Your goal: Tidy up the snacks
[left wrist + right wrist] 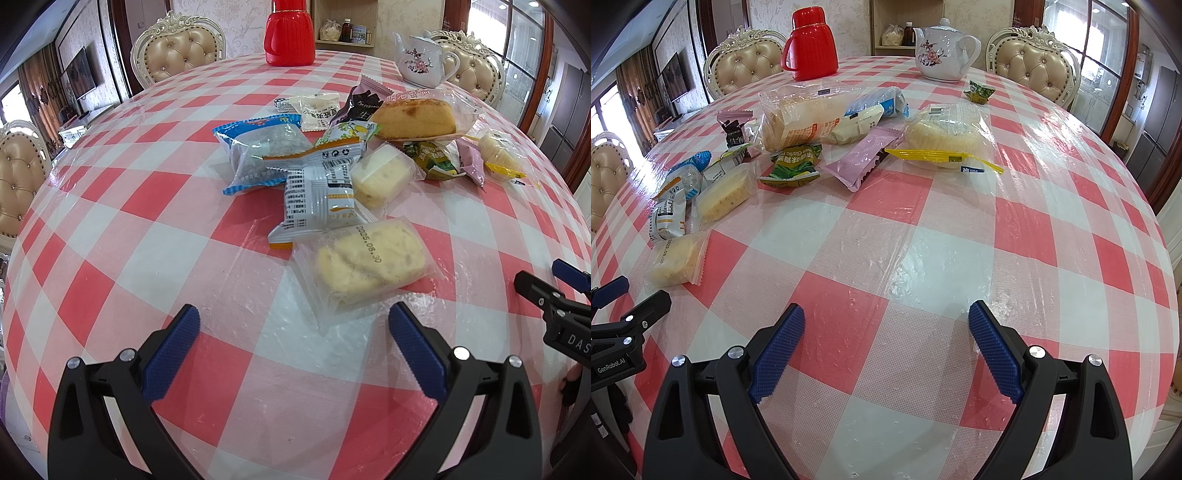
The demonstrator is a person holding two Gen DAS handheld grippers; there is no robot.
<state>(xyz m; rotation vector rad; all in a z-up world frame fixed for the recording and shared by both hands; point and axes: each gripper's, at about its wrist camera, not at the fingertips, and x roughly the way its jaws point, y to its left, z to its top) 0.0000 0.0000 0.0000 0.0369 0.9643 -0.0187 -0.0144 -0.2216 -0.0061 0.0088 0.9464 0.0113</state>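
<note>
- While both tools hover low over the checked surface (923,236), the left gripper (293,325) has its jaws spread wide and grips nothing; its blue pads (171,356) touch no packet.
- Just ahead of those jaws lies a clear-wrapped yellow pastry (364,260) stamped with a date, flat on the surface and near the right-hand pad, apart from it.
- The right gripper (886,321) likewise has its jaws released, wide apart, with only bare cloth between them.
- The snack pile (343,147) sits farther back, left of the right gripper's line: a white barcode packet (319,192) overlaps a blue-edged packet (258,153), with a sponge cake slice (415,118) behind.
- A pink sachet (862,158) and a round yellow-sealed bun (945,134) lie near each other.
- A red flask (810,46) and a flowered teapot (942,50) stand at the far edge.
</note>
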